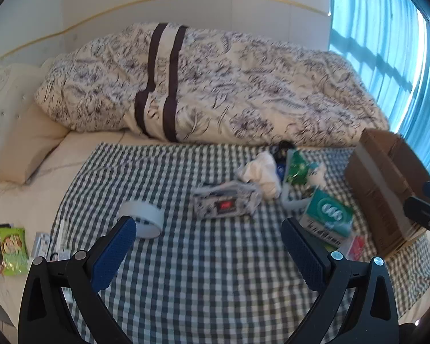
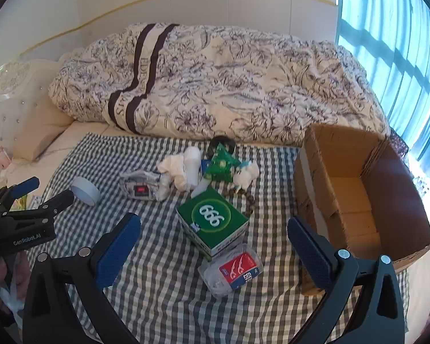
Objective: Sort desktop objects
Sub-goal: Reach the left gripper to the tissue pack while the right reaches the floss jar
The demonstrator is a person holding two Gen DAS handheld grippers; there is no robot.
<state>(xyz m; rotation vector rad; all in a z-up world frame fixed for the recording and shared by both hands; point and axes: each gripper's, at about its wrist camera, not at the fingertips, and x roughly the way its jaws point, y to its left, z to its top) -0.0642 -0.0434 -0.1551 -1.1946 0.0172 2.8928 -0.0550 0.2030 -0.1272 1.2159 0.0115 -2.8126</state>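
Note:
On a checked cloth point(image 2: 163, 272) on the bed lie a green "666" box point(image 2: 212, 220) point(image 1: 326, 217), a clear packet with a red label point(image 2: 232, 269), a roll of tape point(image 2: 85, 191) point(image 1: 142, 219), a patterned pouch point(image 2: 143, 188) point(image 1: 225, 203), white cloth point(image 2: 180, 169) point(image 1: 262, 173) and a green packet point(image 2: 221, 164) point(image 1: 296, 169). My left gripper point(image 1: 207, 253) hangs open over bare cloth, short of the pouch and tape. My right gripper point(image 2: 213, 253) is open too, low over the green box and the clear packet. The left gripper point(image 2: 35, 193) also shows at the right wrist view's left edge.
An open cardboard box point(image 2: 358, 189) point(image 1: 384, 189) stands at the right of the cloth, with nothing seen inside. A crumpled floral duvet point(image 2: 215, 86) fills the back of the bed, a pillow point(image 1: 28, 149) lies at left. Snack packets point(image 1: 11, 246) lie off the cloth's left edge. A blue curtain point(image 2: 392, 57) hangs right.

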